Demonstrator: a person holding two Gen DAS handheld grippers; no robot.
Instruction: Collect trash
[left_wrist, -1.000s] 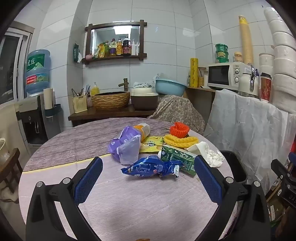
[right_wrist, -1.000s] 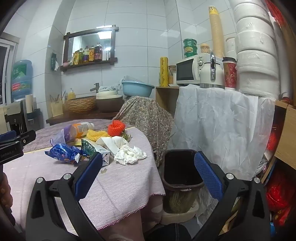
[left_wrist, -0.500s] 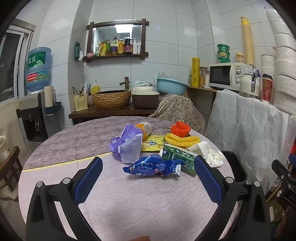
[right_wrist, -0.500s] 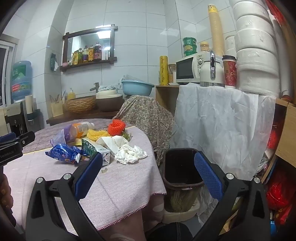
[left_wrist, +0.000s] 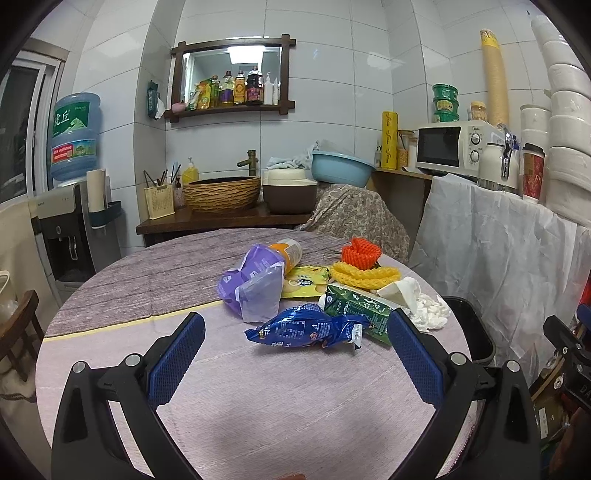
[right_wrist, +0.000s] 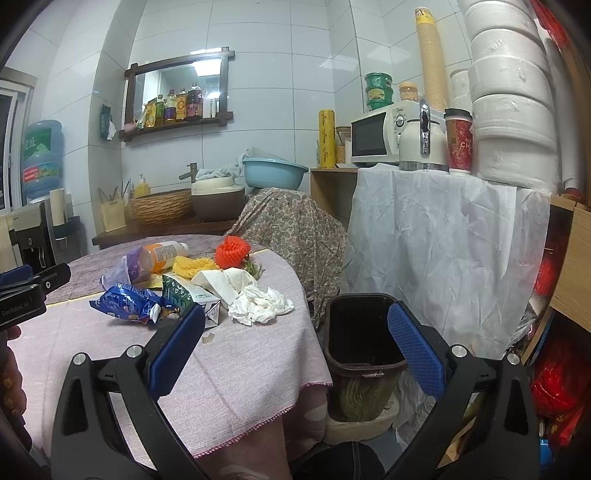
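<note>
Closer now than a second ago, the trash pile looks a bit bigger past my left gripper (left_wrist: 295, 347), and the bin sits a little nearer my right gripper (right_wrist: 295, 347). Both pairs of my jaws are wide open and hold nothing.

All the trash lies on the round counter (left_wrist: 147, 295). The blue snack bag (left_wrist: 303, 328) is the nearest piece to my left jaws. Just behind it lie the green carton (left_wrist: 354, 306) and the purple bag (left_wrist: 255, 288). White tissues (right_wrist: 258, 302) sit beside the carton, near the counter's edge. Yellow and orange foam nets (left_wrist: 362, 264) rest behind the carton.

The dark bin (right_wrist: 360, 332) stands on the floor just beside the counter, between my right jaws.
</note>
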